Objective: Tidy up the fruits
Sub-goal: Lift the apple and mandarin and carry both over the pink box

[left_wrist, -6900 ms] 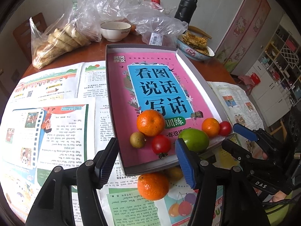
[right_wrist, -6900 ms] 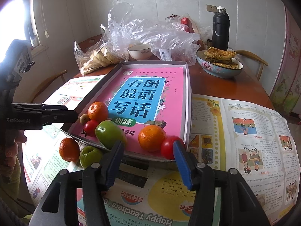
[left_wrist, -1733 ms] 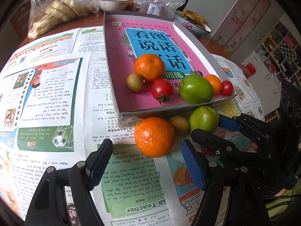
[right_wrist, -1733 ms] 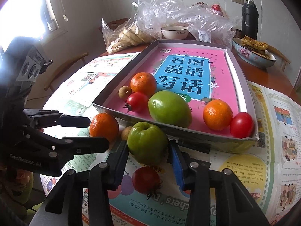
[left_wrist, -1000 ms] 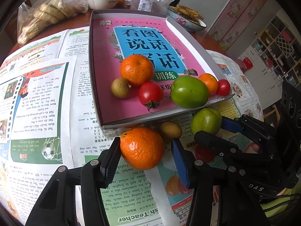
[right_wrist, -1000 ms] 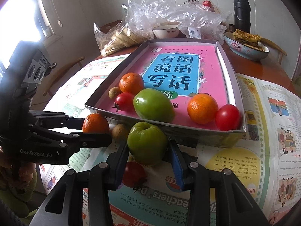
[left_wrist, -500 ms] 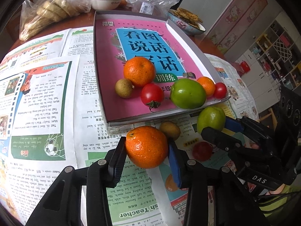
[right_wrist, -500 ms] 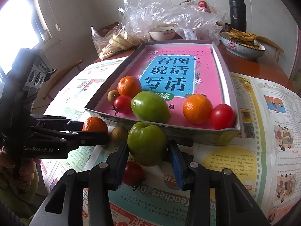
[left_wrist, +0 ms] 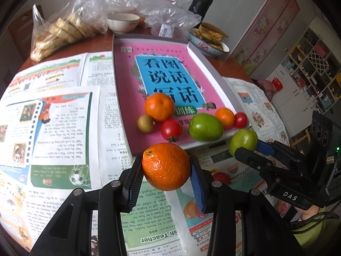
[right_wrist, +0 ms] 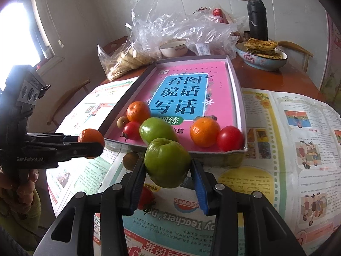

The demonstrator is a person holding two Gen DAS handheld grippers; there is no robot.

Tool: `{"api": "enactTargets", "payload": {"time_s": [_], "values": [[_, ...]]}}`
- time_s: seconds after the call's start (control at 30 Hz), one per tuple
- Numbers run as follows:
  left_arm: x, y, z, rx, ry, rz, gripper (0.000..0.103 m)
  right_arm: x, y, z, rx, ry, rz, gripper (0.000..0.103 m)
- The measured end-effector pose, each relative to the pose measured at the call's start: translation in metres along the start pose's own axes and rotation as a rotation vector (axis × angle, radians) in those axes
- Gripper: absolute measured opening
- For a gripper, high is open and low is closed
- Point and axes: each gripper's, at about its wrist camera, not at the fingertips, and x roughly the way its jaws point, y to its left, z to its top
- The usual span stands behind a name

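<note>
Left wrist view: the left gripper (left_wrist: 166,170) is clamped on an orange (left_wrist: 165,166), which is pressed between both pads and raised clear of the newspaper (left_wrist: 64,140) spread over the table. The jaws had been closing on this orange within the last second. At about 2 o'clock from the orange, the right gripper (left_wrist: 245,147) is seen from the side, clenched on a green apple (left_wrist: 243,140), which is also lifted off the paper. Beyond both, toward 12 o'clock, a shallow box (left_wrist: 215,74) with a pink book cover as its floor is seen; at its near end six fruits are gathered: an orange, a small brown fruit (left_wrist: 145,123), a tomato, a large green fruit (left_wrist: 205,127), a smaller orange and a second tomato. In the right wrist view, the green apple (right_wrist: 167,162) is gripped between the blue pads of the right gripper (right_wrist: 168,170), just in front of the box's near wall (right_wrist: 213,157). On the newspaper (right_wrist: 298,128) below, a tomato (right_wrist: 146,196) lies at about 7 o'clock from the apple, partly hidden by the left finger, and a small brown fruit (right_wrist: 130,160) lies at 9 o'clock. Farther toward 9 o'clock, the left gripper (right_wrist: 93,143) with its orange (right_wrist: 90,137) is seen, carried by a person's hand (right_wrist: 19,183). At the far edge of the table, plastic bags (right_wrist: 181,29), a white bowl (right_wrist: 173,48), a dish of flatbread (right_wrist: 262,55) and a black flask (right_wrist: 256,17) are set.
</note>
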Motion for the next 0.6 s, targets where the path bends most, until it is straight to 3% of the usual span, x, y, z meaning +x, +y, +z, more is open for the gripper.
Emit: {"api": "enactTargets", "payload": {"time_s": [0.6], "values": [[0.007,0.005,0.018,-0.003,-0.009,0.027,0.043,-0.008,-0.011,0.013,0.017,-0.040,-0.010,0.043]]}}
